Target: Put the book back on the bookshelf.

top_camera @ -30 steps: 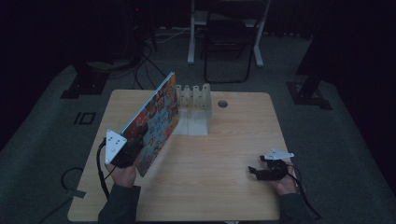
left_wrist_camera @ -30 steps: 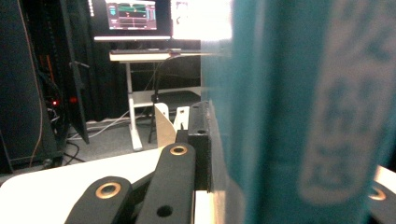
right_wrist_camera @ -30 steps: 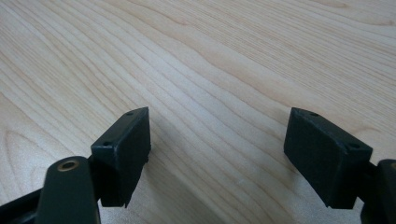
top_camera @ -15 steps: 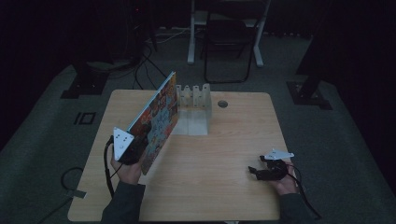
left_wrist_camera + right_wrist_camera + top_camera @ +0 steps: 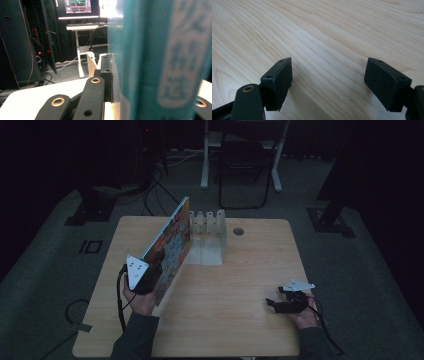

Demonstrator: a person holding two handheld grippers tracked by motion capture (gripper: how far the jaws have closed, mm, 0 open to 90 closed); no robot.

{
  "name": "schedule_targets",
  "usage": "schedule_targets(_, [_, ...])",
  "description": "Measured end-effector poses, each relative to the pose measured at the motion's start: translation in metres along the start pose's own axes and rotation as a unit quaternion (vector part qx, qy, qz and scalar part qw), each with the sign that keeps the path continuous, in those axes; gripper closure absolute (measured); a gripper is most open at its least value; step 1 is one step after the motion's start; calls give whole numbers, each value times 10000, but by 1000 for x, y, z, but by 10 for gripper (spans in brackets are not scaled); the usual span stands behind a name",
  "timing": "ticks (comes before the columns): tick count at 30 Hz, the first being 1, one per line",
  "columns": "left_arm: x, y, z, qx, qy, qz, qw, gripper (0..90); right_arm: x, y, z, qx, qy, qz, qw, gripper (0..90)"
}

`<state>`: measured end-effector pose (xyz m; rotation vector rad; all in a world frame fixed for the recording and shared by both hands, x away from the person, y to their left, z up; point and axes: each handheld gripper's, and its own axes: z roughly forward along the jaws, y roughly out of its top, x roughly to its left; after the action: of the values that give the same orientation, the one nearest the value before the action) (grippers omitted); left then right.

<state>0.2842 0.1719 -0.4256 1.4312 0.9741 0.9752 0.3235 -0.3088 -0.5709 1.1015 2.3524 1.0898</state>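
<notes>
A large picture book (image 5: 172, 242) with a bright cover and a teal spine (image 5: 152, 60) stands tilted on its edge over the left half of the wooden table (image 5: 240, 285). My left gripper (image 5: 151, 274) is shut on its near end, and one black pad (image 5: 106, 78) presses flat against the cover. The book's far end reaches up beside a white slotted rack (image 5: 209, 226) at the back of the table. My right gripper (image 5: 284, 303) rests low at the table's near right, jaws wide apart (image 5: 328, 80) with bare wood between them.
A small round hole (image 5: 238, 231) sits in the tabletop right of the rack. Behind the table stand a chair (image 5: 244, 165), desk legs and cables on a dark floor. A lit monitor (image 5: 77, 6) glows in the background.
The left hand has shifted a little to the right with the book's near end, so the book stands slightly steeper. The right gripper has stayed where it was.
</notes>
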Motion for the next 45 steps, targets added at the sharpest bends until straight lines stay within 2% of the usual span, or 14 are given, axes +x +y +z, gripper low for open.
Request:
schedule_targets(10, [-1,-3,7,48,142,-28,9999,810,0,0,0,1,11,4,10000,219])
schedule_targets(26, [-4,-7,18,42,225,-150,9996,810,0,0,0,3,9,0,10000,219])
schedule_targets(45, [-8,-9,31,41,367,-182,9992,810,0,0,0,0,22,11,10000,219])
